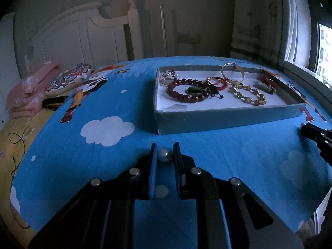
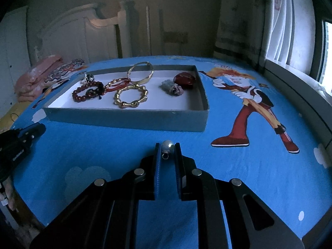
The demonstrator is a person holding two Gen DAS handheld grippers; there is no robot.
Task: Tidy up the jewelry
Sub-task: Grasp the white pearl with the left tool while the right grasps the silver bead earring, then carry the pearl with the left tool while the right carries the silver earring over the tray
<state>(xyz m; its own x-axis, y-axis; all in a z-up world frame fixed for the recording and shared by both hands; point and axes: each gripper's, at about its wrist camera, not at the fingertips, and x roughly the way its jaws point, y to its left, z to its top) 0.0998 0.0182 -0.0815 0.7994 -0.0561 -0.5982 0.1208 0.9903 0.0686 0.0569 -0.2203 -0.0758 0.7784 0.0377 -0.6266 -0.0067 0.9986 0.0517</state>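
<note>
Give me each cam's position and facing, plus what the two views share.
Left wrist: sits on the left gripper, angled down across the blue bedsheet at the grey tray; its fingers are clamped on a pearl bead; right gripper's tip at right edge.
Right wrist: sits on the right gripper, same heading; clamped on another pearl bead; left gripper at left edge.
Shared: tray, gold bangle, headboard.

Both wrist views sit low, angled downward, near the blue sheet (image 1: 228,145); both share the grey tray (image 2: 124,120) ahead
</note>
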